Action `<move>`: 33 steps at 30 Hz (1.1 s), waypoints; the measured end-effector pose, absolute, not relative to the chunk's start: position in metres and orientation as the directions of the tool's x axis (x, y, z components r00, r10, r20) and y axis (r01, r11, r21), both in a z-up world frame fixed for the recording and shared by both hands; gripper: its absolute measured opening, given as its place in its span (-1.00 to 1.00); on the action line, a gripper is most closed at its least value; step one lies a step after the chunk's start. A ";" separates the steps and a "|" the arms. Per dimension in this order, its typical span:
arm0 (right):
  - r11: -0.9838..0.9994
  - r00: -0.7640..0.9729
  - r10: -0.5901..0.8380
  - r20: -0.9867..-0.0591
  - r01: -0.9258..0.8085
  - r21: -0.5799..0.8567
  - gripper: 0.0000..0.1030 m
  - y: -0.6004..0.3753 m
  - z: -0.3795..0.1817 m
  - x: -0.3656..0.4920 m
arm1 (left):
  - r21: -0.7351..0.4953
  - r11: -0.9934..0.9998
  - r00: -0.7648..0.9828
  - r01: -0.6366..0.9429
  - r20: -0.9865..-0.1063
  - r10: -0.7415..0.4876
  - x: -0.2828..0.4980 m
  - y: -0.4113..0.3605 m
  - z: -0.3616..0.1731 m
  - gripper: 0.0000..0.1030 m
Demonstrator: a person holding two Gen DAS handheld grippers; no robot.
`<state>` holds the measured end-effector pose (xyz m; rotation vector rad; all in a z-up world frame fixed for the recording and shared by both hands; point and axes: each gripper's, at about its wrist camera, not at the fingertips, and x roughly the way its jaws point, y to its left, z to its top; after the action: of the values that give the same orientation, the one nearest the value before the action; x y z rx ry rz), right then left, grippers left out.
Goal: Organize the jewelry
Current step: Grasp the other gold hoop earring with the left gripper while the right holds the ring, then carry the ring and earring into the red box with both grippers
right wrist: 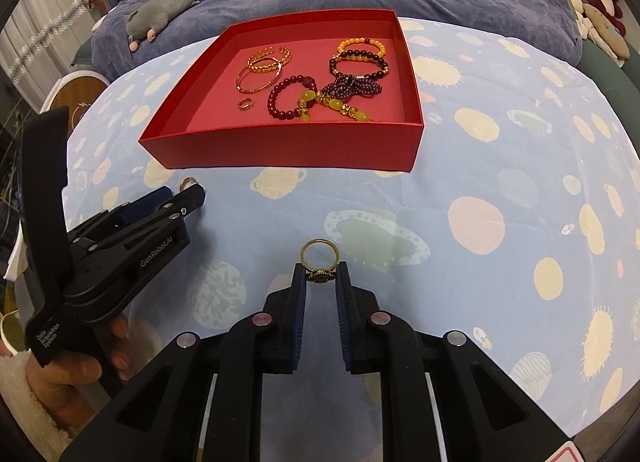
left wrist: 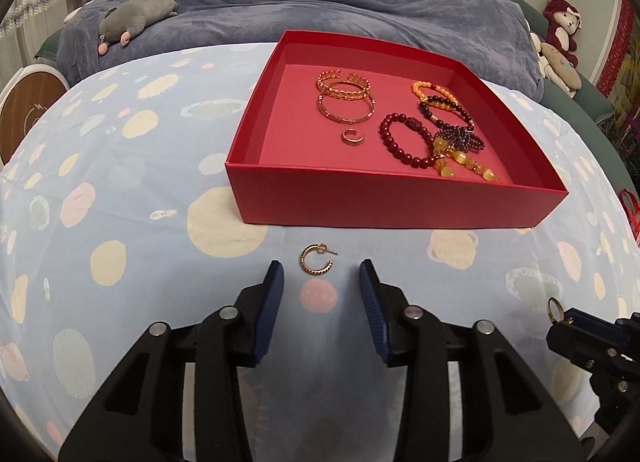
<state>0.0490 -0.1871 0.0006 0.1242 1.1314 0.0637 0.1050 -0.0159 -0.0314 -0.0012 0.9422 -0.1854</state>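
The right gripper (right wrist: 320, 276) is pinching a gold ring (right wrist: 319, 262) between its nearly closed pads, the band sticking up above the tips. The left gripper (left wrist: 321, 274) is hovering partly open over the spotted blue cloth (left wrist: 120, 190), a gold hoop earring (left wrist: 316, 261) lying just beyond its tips, untouched. Farther back, the red box (left wrist: 384, 202) is holding gold bangles (left wrist: 345, 100), a small ring (left wrist: 351, 137) and beaded bracelets (left wrist: 408, 140).
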 end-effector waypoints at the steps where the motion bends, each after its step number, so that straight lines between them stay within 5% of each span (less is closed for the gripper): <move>1: 0.991 0.427 0.117 -0.897 0.012 0.136 -0.73 -0.187 0.002 0.050 | -0.079 0.983 0.579 0.165 -0.799 -0.162 0.105 -0.017 -0.032 -0.38; 10: 0.985 0.443 0.147 -0.884 0.012 0.170 -0.73 -0.190 0.005 0.059 | -0.095 0.976 0.600 0.196 -0.775 -0.196 0.107 -0.020 -0.034 -0.68; 23: 0.982 0.451 0.164 -0.877 0.011 0.189 -0.73 -0.192 0.007 0.059 | -0.116 0.974 0.597 0.197 -0.774 -0.212 0.100 -0.019 -0.025 -0.69; 33: 0.980 0.524 0.179 -0.833 -0.022 0.197 -0.73 -0.193 0.052 0.061 | -0.141 0.961 0.613 0.238 -0.745 -0.262 0.091 -0.019 0.043 -0.69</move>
<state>0.0614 -0.1928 0.0522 0.1698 1.0133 0.1209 0.0911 -0.0192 0.0434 -0.0292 0.8639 -0.2880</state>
